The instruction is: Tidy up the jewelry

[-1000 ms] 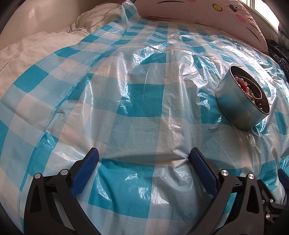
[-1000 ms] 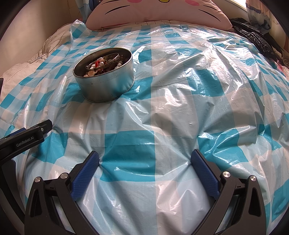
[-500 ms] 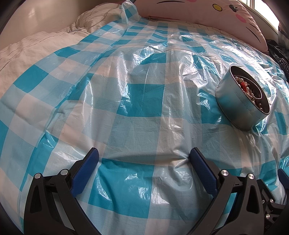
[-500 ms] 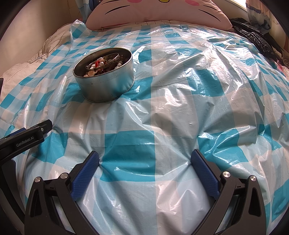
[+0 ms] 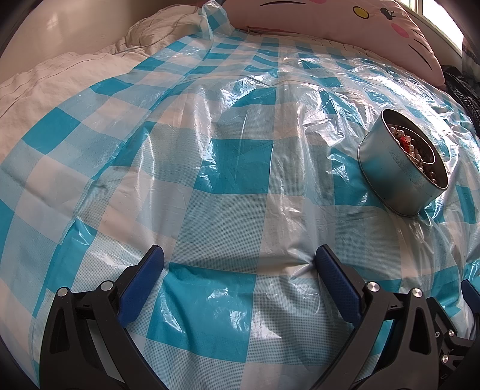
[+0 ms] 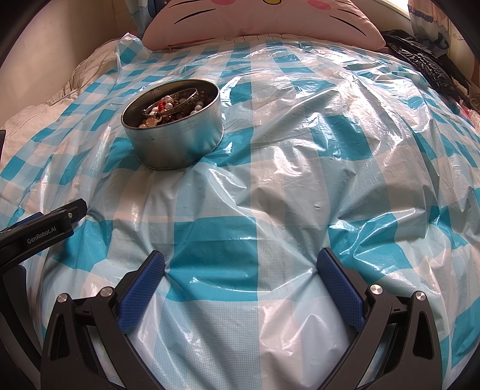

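Resting beads (image 6: 168,109) inside tin (image 6: 180,144)

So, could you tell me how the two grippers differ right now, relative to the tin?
The right gripper has the metal tin ahead and to its left; the left gripper has the tin far off to its right. The tin's jewelry shows more fully from the right gripper's camera. Both are open, empty, and pressing the checked plastic sheet.

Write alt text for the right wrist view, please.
A round metal tin full of tangled beads and bangles sits on a blue-and-white checked plastic sheet. The right gripper rests open and empty in front; a pink cat-face pillow lies behind.
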